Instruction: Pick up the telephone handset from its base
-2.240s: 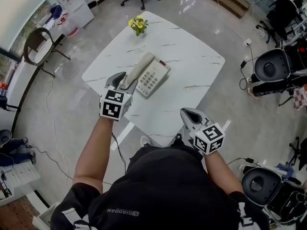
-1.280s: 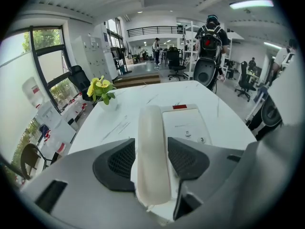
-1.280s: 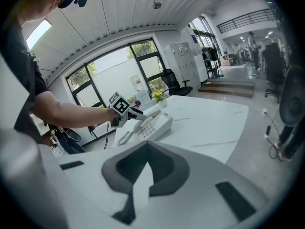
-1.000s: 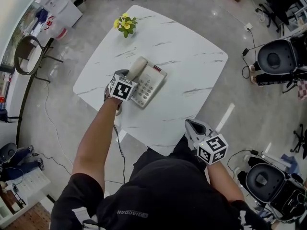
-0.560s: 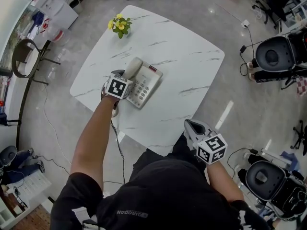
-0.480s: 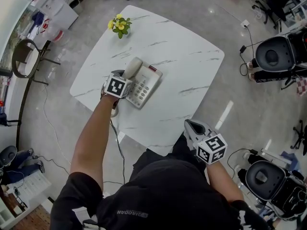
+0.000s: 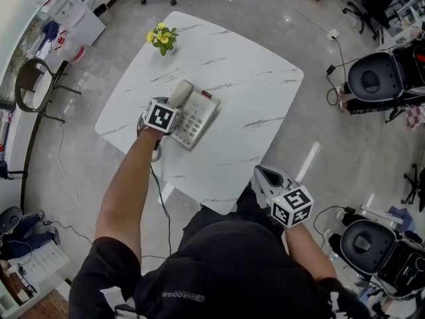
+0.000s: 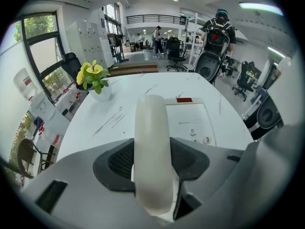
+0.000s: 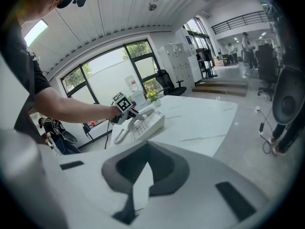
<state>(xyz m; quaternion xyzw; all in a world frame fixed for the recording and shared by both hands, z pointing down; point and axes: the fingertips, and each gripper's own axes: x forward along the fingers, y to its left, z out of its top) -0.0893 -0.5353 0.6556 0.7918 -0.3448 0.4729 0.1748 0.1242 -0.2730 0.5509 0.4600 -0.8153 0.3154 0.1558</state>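
Handset [image 8: 151,142] | long axis away from left gripper [image 7: 170,109] | jaws apparently clamped

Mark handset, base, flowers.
handset [image 8: 151,142], left gripper view, middle of its grip
base [image 8: 187,120], left gripper view, top panel
flowers [image 7: 161,37], head view, yellow blooms

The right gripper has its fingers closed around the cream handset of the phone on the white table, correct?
No, it is the left gripper. The left gripper view shows its fingers closed around the cream handset of the phone on the white table. The right gripper is shut on nothing.
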